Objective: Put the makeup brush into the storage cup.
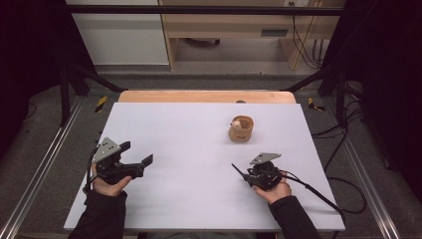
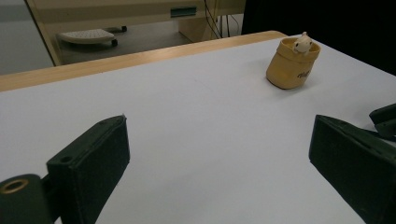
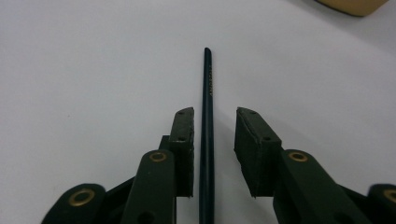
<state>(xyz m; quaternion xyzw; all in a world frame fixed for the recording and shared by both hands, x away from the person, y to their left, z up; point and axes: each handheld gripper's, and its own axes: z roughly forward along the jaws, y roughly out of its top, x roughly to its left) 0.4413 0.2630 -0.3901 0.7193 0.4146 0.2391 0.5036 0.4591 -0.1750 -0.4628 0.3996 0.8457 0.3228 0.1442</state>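
Right gripper nearest, jaws slightly apart, dark pencil lying between pads, against left pad, clear of right one; no grip. Close squarely on shaft, lift level. Left gripper wide open, empty, near left. Tan cup far right on white table, small figure inside, detail unclear. Pencil's near end cut off.

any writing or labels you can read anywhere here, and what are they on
Nothing can be read with certainty.
Dark pencil: a fine gold imprint along its shaft, too small to read.
Tan pouch: a dark mark near its base, too blurred to read.
Pale furniture beyond the table: a greenish plate, no legible text.
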